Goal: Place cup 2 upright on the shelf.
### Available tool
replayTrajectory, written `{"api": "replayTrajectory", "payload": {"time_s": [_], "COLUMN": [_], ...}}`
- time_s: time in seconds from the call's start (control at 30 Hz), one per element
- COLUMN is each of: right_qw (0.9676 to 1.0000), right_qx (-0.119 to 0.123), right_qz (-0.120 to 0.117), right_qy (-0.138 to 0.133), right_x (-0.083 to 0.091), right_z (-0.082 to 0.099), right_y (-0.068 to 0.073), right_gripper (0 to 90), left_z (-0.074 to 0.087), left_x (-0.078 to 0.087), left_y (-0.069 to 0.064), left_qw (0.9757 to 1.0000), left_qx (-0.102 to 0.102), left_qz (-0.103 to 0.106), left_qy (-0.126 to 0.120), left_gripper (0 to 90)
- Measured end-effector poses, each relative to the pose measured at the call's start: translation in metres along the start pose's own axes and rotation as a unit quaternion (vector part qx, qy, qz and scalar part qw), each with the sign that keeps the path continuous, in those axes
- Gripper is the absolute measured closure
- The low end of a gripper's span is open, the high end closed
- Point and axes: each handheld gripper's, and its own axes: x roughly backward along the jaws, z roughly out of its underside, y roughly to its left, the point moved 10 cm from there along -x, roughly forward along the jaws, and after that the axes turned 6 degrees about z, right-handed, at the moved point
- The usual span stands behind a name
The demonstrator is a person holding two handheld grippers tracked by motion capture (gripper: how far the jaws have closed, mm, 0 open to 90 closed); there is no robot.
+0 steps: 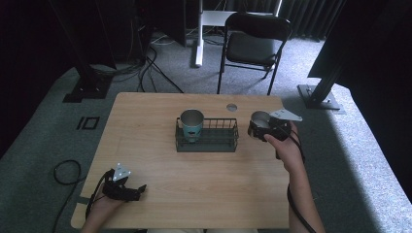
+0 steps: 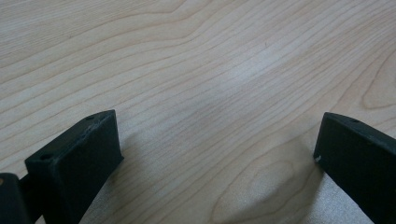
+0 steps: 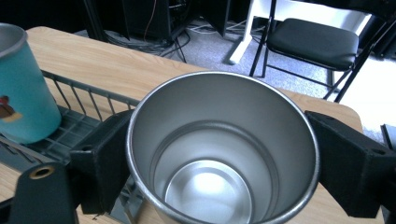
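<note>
No legible text, perhaps from blur.

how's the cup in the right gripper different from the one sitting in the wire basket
The steel cup is bare metal outside, while the teal cup has a teal wrap with a small picture on it. The steel cup is clamped between the jaws of the right gripper, just right of the wire basket; the teal cup stands free in the basket's left end. Both are upright, open-topped and metal-lined, and the steel cup is empty.
</note>
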Motion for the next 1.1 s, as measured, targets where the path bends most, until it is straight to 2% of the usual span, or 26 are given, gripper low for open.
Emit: {"api": "replayTrajectory", "payload": {"time_s": [0.27,0.53,0.77,1.1], "right_qw": [0.9999,0.9997,0.9992,0.9981], "right_qx": [-0.002,0.007,0.018,0.031], "right_qz": [-0.009,-0.016,-0.026,-0.048], "right_qy": [-0.012,-0.020,-0.024,-0.024], "right_x": [0.004,0.006,0.003,-0.007], "right_z": [-0.016,-0.031,-0.042,-0.048], "right_y": [0.008,0.020,0.036,0.064], "right_gripper": [13.1,13.1,13.1,13.1], "left_z": [0.000,0.000,0.000,0.000], "left_x": [0.000,0.000,0.000,0.000], "left_y": [0.000,0.000,0.000,0.000], "left_qw": [1.0000,1.0000,1.0000,1.0000], "left_qx": [0.000,-0.001,-0.001,0.000], "left_qz": [0.000,0.000,0.000,0.000], "left_qy": [0.000,0.000,0.000,-0.001], "left_gripper": [1.1,1.1,1.1,1.1]}}
